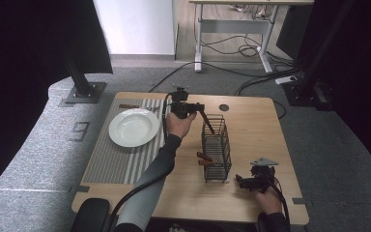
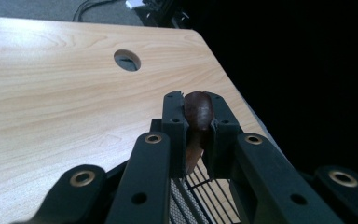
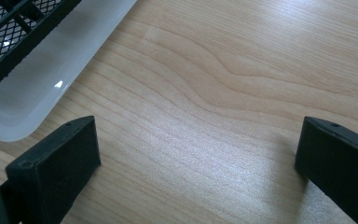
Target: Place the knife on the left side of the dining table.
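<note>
- White plate lies on the striped placemat, at the table's left.
- Left gripper, clamped on a brown wooden utensil handle, holds it above the far end of the wire basket.
- Right gripper rests near-right, jaws apart, holding nothing.

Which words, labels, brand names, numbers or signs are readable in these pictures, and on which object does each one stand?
"9": a pale mark that reads like this digit, on the grey floor left of the table.
No other text is readable: the plate, the wire basket and the striped mat show no lettering.
</note>
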Demonstrator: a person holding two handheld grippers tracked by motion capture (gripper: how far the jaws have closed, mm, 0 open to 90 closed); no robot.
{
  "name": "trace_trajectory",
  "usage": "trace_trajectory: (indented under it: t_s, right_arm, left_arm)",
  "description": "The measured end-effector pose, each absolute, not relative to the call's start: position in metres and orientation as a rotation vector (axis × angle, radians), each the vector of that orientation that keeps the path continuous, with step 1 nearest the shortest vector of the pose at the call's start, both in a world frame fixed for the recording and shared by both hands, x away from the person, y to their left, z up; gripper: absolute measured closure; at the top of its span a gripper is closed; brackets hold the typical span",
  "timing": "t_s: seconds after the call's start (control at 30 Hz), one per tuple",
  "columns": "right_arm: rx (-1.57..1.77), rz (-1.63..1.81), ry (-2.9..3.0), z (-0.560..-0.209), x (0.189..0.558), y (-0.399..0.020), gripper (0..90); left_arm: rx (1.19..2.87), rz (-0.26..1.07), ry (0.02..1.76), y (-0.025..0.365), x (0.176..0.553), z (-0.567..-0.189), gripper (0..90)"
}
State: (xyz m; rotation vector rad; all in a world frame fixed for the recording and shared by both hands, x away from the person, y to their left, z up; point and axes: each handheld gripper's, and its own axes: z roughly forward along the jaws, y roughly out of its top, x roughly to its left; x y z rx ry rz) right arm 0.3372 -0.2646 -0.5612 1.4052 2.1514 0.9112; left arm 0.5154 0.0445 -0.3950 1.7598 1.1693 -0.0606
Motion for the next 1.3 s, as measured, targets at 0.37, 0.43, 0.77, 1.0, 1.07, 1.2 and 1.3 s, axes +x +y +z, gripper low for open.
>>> trace_trajectory:
  t_s: [0.37,0.43,0.77,1.0,1.07,1.2,1.3]
  right_arm:
    - [1.408,0.912,2.151,-0.561,0.337,-0.265,0.0]
    - [1.406,0.911,2.152,-0.561,0.337,-0.265,0.0]
    - [1.407,0.91,2.153,-0.561,0.337,-0.265,0.0]
    - [1.406,0.91,2.153,-0.561,0.337,-0.265,0.0]
    - [1.406,0.91,2.154,-0.561,0.337,-0.265,0.0]
    - [1.408,0.91,2.153,-0.561,0.337,-0.265,0.0]
    - [1.407,0.911,2.155,-0.561,0.337,-0.264,0.0]
  left_arm:
    - [1.734,0.024,1.123,0.068,0.503,-0.358,80.1]
    - [1.728,0.047,1.113,0.075,0.5,-0.348,80.1]
    - [1.675,0.1,1.082,0.108,0.481,-0.311,80.1]
    - [1.641,0.111,1.077,0.129,0.471,-0.298,80.2]
    - [1.629,0.121,1.074,0.137,0.468,-0.295,80.2]
    - [1.621,0.144,1.081,0.151,0.46,-0.291,80.2]
    - [1.601,0.163,1.091,0.166,0.455,-0.291,80.2]
